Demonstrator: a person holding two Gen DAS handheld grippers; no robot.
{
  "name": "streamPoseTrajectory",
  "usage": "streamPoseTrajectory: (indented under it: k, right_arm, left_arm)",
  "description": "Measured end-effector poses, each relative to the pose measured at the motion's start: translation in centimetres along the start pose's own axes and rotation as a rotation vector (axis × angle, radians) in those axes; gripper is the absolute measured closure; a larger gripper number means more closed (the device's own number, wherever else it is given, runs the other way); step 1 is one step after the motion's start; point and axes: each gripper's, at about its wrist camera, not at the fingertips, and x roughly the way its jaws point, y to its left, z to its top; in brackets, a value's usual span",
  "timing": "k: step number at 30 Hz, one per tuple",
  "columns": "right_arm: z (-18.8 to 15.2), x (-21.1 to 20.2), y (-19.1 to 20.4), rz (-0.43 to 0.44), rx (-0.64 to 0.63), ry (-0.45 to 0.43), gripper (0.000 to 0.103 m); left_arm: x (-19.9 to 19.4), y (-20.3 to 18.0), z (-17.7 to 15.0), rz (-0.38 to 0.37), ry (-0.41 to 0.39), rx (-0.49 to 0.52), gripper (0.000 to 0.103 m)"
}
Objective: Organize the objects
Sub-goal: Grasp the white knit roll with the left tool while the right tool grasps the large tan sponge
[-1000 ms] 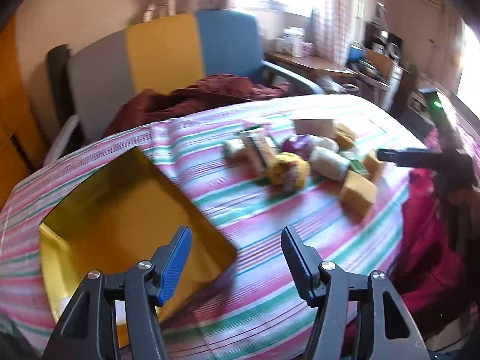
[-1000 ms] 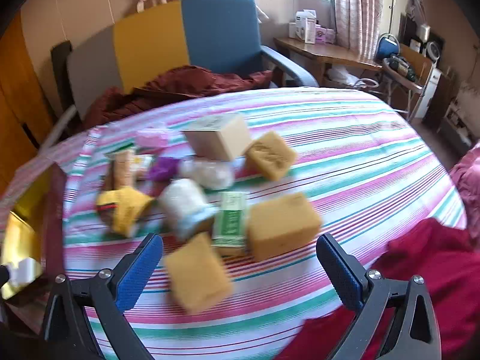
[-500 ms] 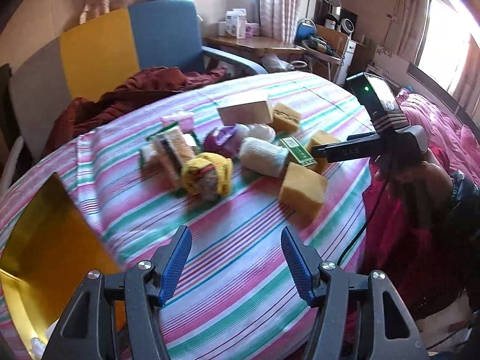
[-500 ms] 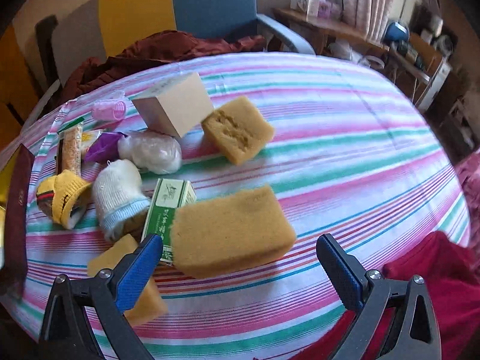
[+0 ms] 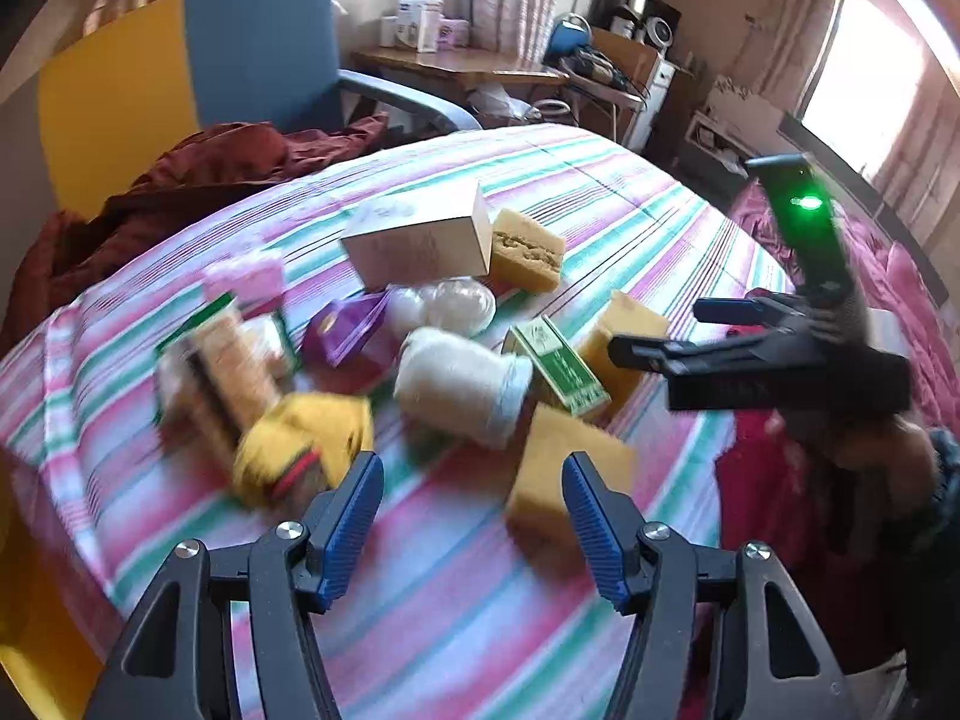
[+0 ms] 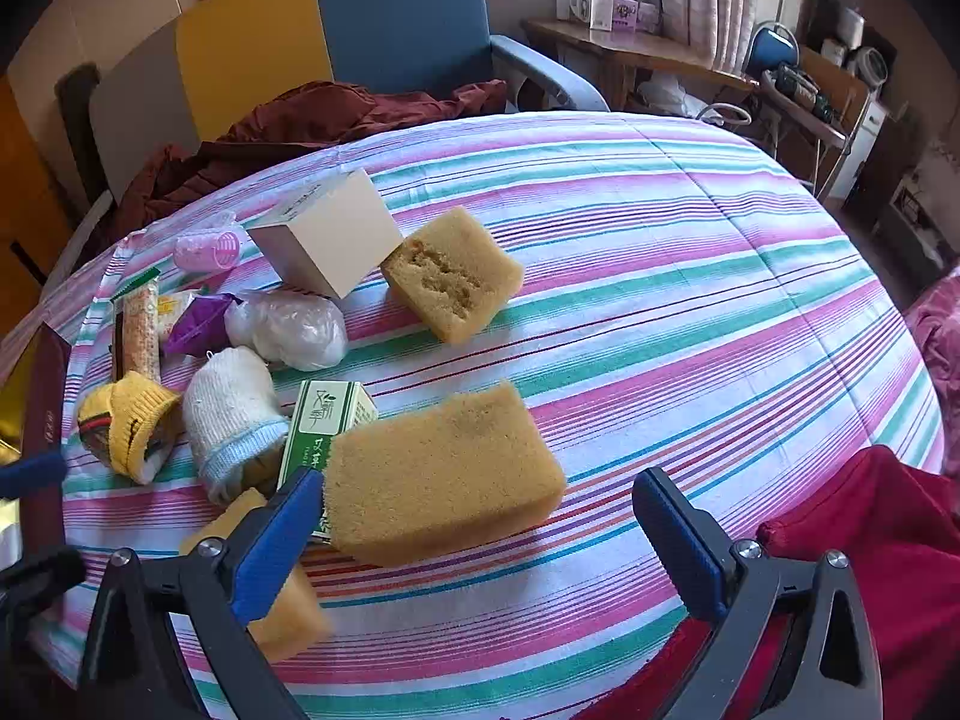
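Observation:
A pile of small objects lies on the striped tablecloth (image 6: pixel 690 276). It has three yellow sponges: a large one (image 6: pixel 444 474) between my right gripper's open jaws, one (image 6: pixel 453 276) by a white box (image 6: pixel 330 234), and one (image 5: pixel 564 480) at the front. There are also a green box (image 6: pixel 324 414), a white sock roll (image 6: pixel 231 420), a yellow sock (image 6: pixel 129 420) and a purple packet (image 6: pixel 198 315). My right gripper (image 6: pixel 480 531) is open around the large sponge. My left gripper (image 5: pixel 474 516) is open and empty, just short of the pile.
A yellow tin tray (image 5: pixel 30 648) lies at the far left edge. A blue and yellow chair (image 6: pixel 336 30) with a dark red cloth (image 6: pixel 312 120) stands behind the table. A red cloth (image 6: pixel 870 540) hangs at the front right. A cluttered desk (image 6: pixel 648 48) stands at the back.
My left gripper has swung right from the yellow tray to the pile. My right gripper has moved forward and down, so the large sponge now sits between its open jaws.

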Motion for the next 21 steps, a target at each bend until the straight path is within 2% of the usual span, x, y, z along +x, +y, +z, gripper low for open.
streamPoseTrajectory:
  k: [10,14,19,21]
  right_arm:
    - [0.0,1.1,0.0,0.032,-0.01,0.045,0.0]
    - [-0.1,1.3,0.2,0.041,-0.017,0.05,0.0]
    - [0.0,2.0,0.3,0.035,-0.024,0.063,0.0]
    - [-0.1,2.1,0.3,0.044,-0.029,0.066,0.005]
  left_arm:
    - [6.4,-0.5,3.0,0.025,0.096,0.141,0.039]
    - [7.7,-0.2,3.3,0.013,0.11,0.155,0.033]
    - [9.0,0.3,3.4,-0.026,0.129,0.134,0.034]
    - [8.9,0.6,3.1,-0.044,0.109,0.109,0.036]
